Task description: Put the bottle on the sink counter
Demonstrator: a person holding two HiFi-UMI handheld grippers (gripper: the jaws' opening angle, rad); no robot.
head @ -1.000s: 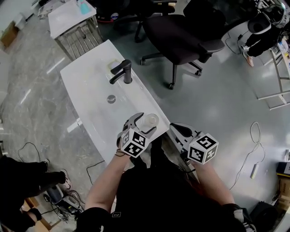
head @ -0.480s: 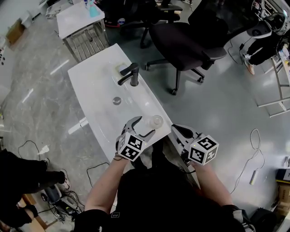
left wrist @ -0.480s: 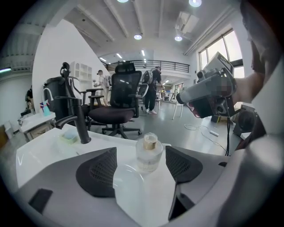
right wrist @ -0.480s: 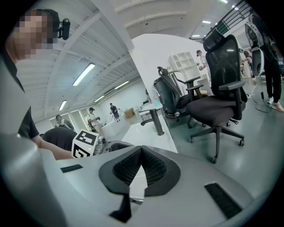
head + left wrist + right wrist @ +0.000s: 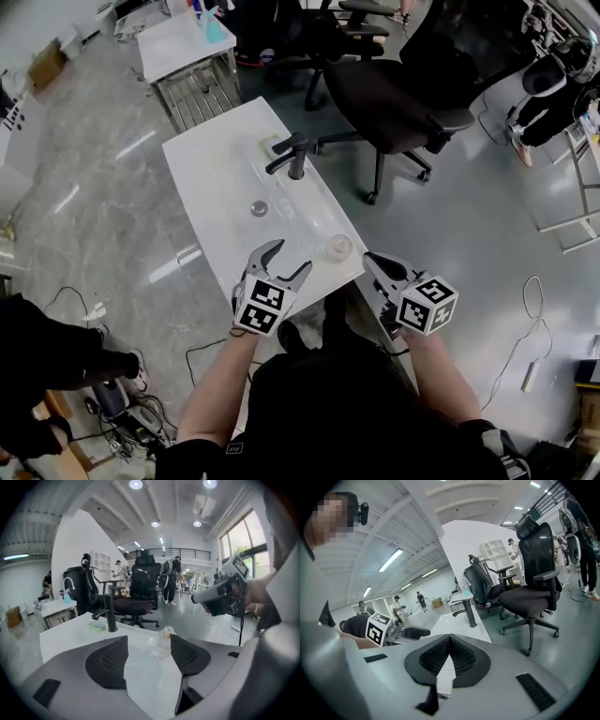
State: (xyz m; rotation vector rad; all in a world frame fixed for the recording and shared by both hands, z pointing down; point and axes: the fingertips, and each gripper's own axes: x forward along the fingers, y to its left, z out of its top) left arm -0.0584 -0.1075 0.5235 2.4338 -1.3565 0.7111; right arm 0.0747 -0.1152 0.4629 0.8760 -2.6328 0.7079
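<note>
A small clear bottle point(image 5: 337, 247) with a pale cap stands upright on the white sink counter point(image 5: 211, 178), near its front right corner. My left gripper point(image 5: 289, 259) is open, drawn back to the bottle's left and apart from it. Its jaws have just been closing a little, with nothing between them. In the left gripper view the bottle point(image 5: 164, 638) stands ahead, beyond the pads point(image 5: 108, 665). My right gripper point(image 5: 369, 258) hangs off the counter's right edge, shut and empty. Its pads point(image 5: 459, 657) meet at the tips in the right gripper view.
A black faucet point(image 5: 292, 155) and a drain point(image 5: 260, 207) sit mid-counter, with a small dish point(image 5: 271, 146) behind the faucet. A black office chair point(image 5: 398, 98) stands right of the sink, a metal-framed table point(image 5: 187, 47) behind it. Cables point(image 5: 56, 305) lie on the floor at left.
My left gripper has pulled back from around the bottle toward the person and lifted, leaving the bottle standing on the counter. The right gripper has hardly moved.
</note>
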